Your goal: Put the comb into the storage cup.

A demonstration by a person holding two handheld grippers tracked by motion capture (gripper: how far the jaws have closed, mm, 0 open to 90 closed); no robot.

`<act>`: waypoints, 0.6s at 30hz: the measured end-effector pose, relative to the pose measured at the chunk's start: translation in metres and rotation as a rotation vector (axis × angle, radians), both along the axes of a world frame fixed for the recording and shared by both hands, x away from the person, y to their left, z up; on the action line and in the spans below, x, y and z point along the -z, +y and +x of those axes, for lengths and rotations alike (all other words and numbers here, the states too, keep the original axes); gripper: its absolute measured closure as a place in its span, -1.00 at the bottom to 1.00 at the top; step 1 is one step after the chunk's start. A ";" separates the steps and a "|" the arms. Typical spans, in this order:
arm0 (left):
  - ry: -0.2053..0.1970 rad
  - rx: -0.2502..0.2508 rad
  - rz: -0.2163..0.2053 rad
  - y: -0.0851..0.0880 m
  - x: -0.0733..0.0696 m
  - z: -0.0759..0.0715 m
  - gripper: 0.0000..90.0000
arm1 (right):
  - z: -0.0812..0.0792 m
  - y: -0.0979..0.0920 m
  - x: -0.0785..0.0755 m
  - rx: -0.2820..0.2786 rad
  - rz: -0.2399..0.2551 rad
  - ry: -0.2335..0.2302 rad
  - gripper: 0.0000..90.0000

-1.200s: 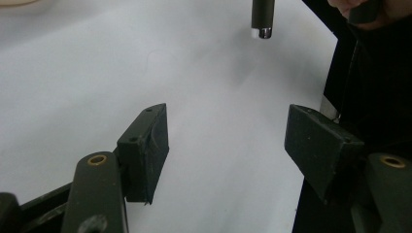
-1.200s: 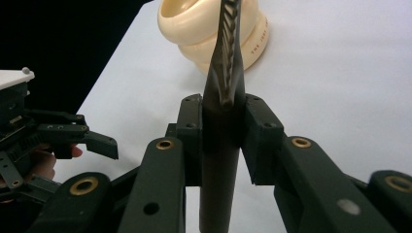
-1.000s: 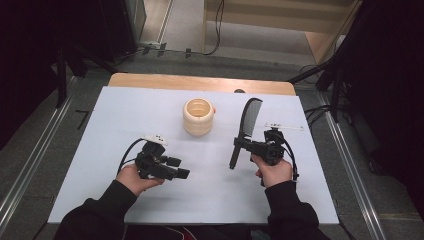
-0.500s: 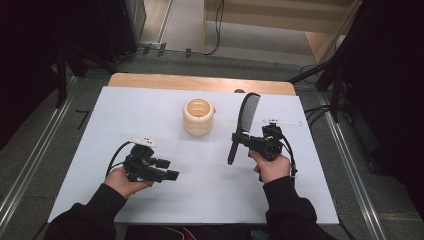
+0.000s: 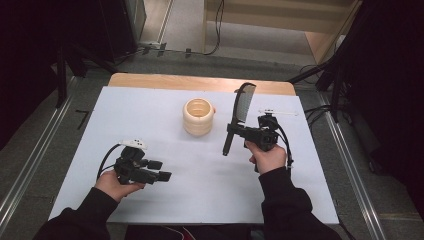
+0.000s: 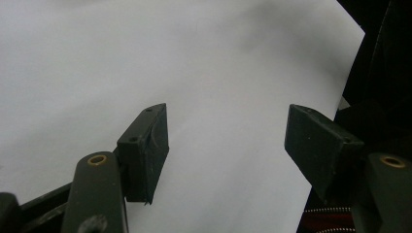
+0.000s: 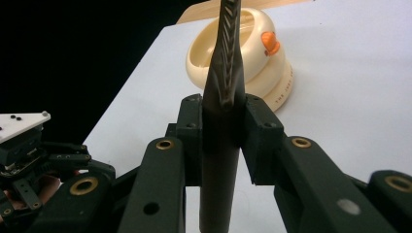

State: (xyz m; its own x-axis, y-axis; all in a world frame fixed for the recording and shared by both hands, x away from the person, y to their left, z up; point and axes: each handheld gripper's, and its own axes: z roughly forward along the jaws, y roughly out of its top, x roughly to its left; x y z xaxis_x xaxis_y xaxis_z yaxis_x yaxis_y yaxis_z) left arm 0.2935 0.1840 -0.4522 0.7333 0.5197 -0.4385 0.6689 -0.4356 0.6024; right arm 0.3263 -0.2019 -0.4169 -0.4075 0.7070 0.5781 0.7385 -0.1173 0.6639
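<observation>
right gripper (image 5: 239, 133) — fingers clamped on black comb (image 5: 239, 116), held above the desk (image 5: 150, 115), toothed end pointing away from the person | cream ribbed cup (image 5: 198, 116) just left of the comb, on the desk | left gripper (image 5: 159, 170) — fingers apart, nothing between them, near left front of the desk

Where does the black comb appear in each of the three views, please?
High view: the comb stands right of centre, clamped in the right claw, just right of the cream holder.
Left gripper view: not in it.
Right gripper view: centre, rising between the jaws, comb.
Shared landmark: the cream holder, behind the comb there.
</observation>
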 end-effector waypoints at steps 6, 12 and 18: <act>0.009 -0.016 -0.006 0.006 0.001 0.000 -0.27 | 0.010 0.009 -0.002 -0.016 0.007 0.005 0.55; 0.011 -0.019 -0.001 0.007 0.002 0.000 -0.27 | 0.021 0.015 -0.009 -0.023 0.015 0.003 0.55; 0.017 -0.018 -0.010 0.008 0.003 0.001 -0.27 | 0.035 0.020 -0.014 -0.013 0.035 0.009 0.55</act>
